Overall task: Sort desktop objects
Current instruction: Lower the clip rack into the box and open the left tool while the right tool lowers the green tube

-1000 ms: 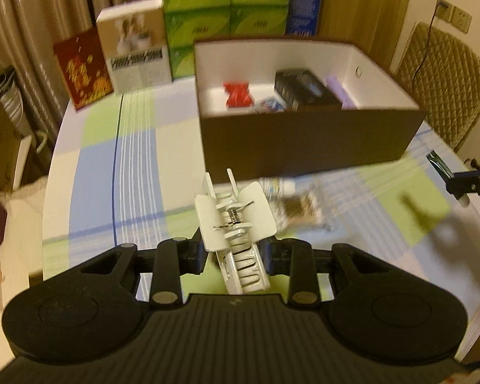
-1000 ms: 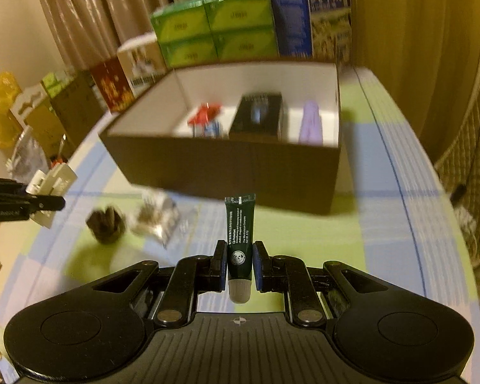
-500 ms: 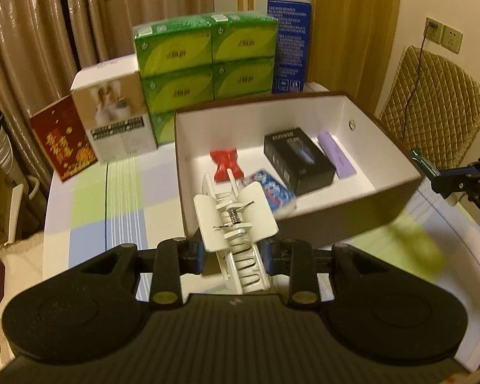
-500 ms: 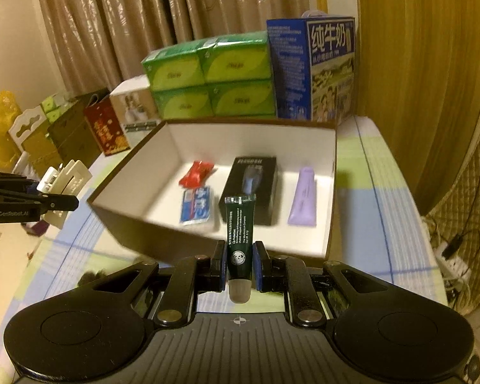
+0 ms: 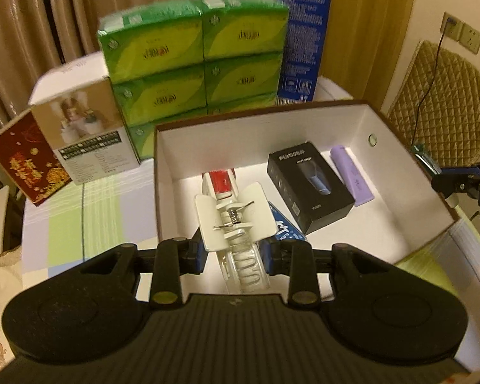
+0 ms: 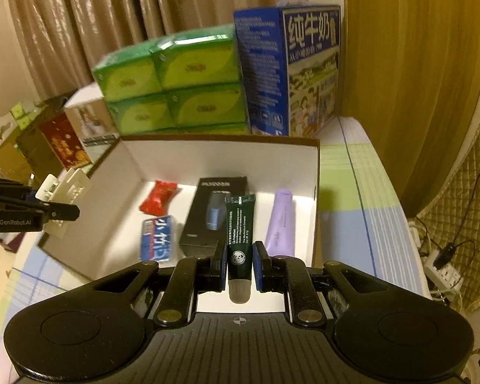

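Observation:
A brown box with white inside [image 5: 400,147] [image 6: 315,172] stands on the checked tablecloth. In it lie a black carton [image 5: 307,185] [image 6: 214,211], a purple tube [image 5: 352,172] [image 6: 281,220], a red packet [image 6: 158,196] and a blue packet [image 6: 156,238]. My left gripper [image 5: 235,251] is shut on a white spring clip [image 5: 236,220] above the box's front left part. My right gripper [image 6: 239,270] is shut on a dark green tube [image 6: 240,233] above the box's front edge. The left gripper with the clip also shows in the right wrist view [image 6: 52,206], and the right gripper shows in the left wrist view [image 5: 432,166].
Green tissue packs [image 5: 192,60] [image 6: 176,83], a blue milk carton [image 5: 300,38] [image 6: 304,70], a white photo box [image 5: 83,124] and a red card [image 5: 28,166] stand behind the box. A quilted chair [image 5: 444,102] is at the right.
Both grippers have risen and moved forward from the table in front of the box to above its open top, each still holding its object.

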